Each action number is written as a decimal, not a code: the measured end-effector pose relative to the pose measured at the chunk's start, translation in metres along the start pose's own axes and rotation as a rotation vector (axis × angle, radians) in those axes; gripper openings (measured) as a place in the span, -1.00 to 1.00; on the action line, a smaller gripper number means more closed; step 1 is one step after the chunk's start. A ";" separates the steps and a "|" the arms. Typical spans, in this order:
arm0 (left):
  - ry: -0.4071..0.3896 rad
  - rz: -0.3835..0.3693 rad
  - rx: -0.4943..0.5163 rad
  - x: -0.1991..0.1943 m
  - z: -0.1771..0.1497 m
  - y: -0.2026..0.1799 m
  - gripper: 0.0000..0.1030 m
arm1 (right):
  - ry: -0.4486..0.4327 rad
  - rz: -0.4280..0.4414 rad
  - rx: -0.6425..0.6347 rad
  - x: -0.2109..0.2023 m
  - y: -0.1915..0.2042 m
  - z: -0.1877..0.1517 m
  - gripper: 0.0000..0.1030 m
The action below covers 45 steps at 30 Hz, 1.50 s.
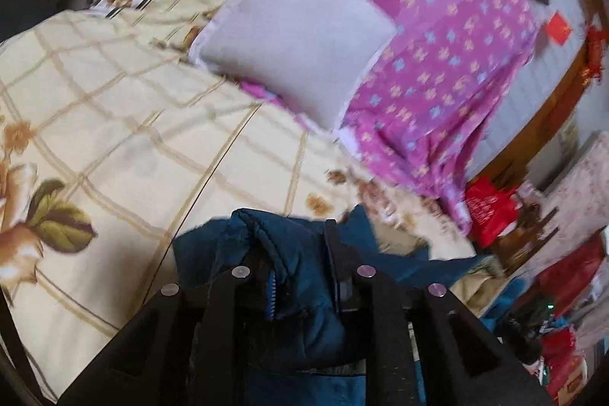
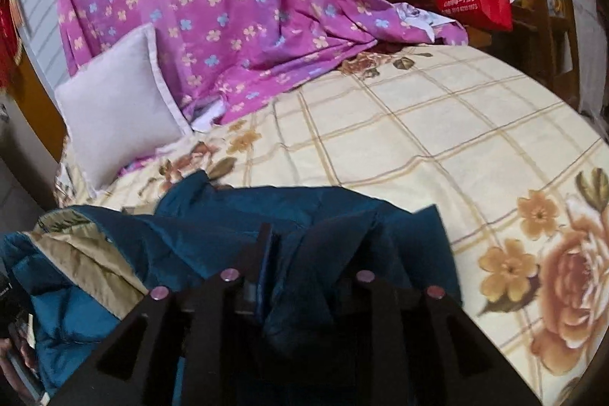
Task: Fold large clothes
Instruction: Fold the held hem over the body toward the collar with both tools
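Blue jacket point(image 1: 304, 253) bunched between both claws: left claw point(image 1: 293, 253), right claw point(image 2: 300, 253) gripping it.

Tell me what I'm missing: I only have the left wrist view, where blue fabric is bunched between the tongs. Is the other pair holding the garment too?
Observer: Yes. In the right wrist view, the right tongs are closed on a fold of the blue jacket.
Operator: Does any lining show?
Observer: Yes, a tan lining is turned outward at the jacket's left end, more broadly than your view shows.
Operator: Is bed free beyond it?
Observer: The checked floral bedspread lies open past the jacket, up to the purple flowered sheet.
Operator: And the left tongs?
Observer: The left tongs pinch a quilted edge.
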<state>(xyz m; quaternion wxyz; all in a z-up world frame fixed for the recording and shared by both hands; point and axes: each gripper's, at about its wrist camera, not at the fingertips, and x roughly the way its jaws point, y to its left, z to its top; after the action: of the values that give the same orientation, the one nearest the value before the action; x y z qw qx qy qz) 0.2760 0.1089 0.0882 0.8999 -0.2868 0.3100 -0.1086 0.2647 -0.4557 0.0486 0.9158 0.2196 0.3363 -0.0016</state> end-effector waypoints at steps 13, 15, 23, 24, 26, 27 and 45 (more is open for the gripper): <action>0.014 -0.038 0.025 -0.024 0.012 -0.024 -0.49 | -0.092 0.041 -0.089 -0.052 0.032 0.007 0.40; 0.009 -0.048 0.035 -0.025 0.010 -0.027 -0.47 | -0.064 0.017 -0.117 -0.048 0.033 0.004 0.40; -0.003 -0.186 -0.092 -0.027 0.022 -0.013 -0.26 | -0.100 0.033 -0.048 -0.049 0.018 0.008 0.46; -0.004 -0.204 -0.112 -0.026 0.022 -0.010 -0.25 | -0.101 0.036 -0.042 -0.048 0.017 0.009 0.46; -0.001 -0.237 -0.145 -0.023 0.022 -0.004 -0.20 | -0.111 0.038 -0.042 -0.047 0.016 0.009 0.50; 0.000 -0.249 -0.151 -0.023 0.022 -0.002 -0.20 | -0.115 0.038 -0.043 -0.046 0.016 0.009 0.53; -0.049 -0.246 -0.118 -0.040 0.018 -0.007 0.03 | -0.175 0.109 -0.238 -0.075 0.075 -0.002 0.66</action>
<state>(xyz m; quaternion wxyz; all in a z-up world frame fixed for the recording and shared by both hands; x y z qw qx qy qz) 0.2555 0.1261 0.1234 0.8689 -0.3775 0.2561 -0.1924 0.2171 -0.3982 0.1237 0.9599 0.1263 0.2405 0.0690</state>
